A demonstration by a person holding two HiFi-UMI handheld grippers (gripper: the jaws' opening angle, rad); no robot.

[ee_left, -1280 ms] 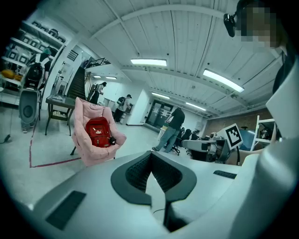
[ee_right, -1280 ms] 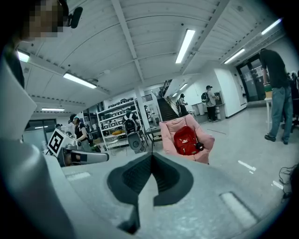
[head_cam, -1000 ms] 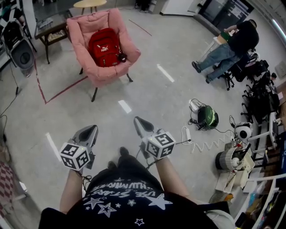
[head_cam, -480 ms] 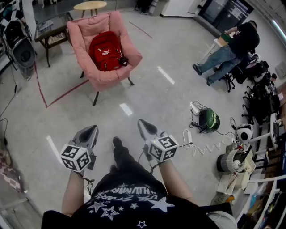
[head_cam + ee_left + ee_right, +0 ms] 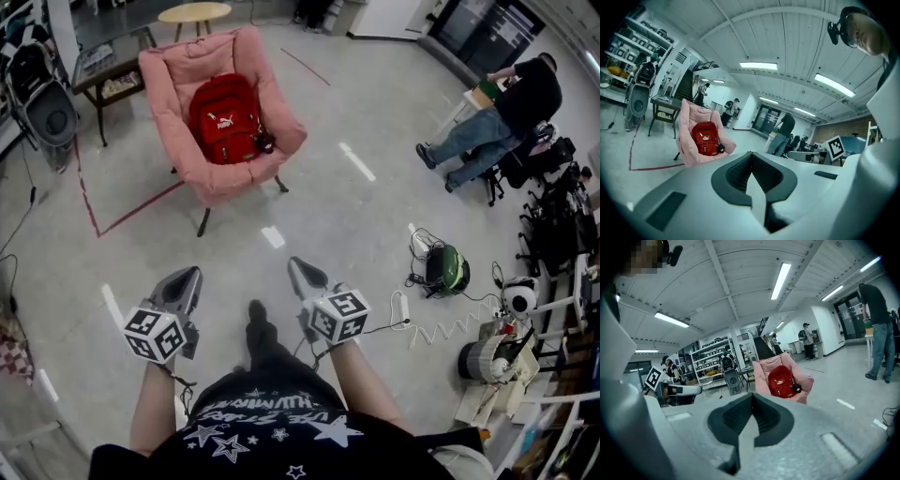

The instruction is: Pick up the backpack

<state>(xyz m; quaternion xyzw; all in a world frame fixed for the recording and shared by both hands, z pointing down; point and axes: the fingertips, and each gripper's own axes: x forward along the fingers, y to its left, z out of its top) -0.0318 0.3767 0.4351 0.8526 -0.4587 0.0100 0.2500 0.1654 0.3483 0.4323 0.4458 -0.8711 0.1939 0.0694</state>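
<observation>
though beside the backpack [image 5: 225,120], dark object [image 5: 266,142] indistinct

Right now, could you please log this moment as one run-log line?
stage: pre-grasp | red backpack: on pink chair, untouched | left gripper: shut, empty | right gripper: shut, empty

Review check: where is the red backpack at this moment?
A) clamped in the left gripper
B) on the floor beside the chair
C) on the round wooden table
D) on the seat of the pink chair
D: the red backpack sits on the seat of the pink chair, leaning against its back.
</observation>
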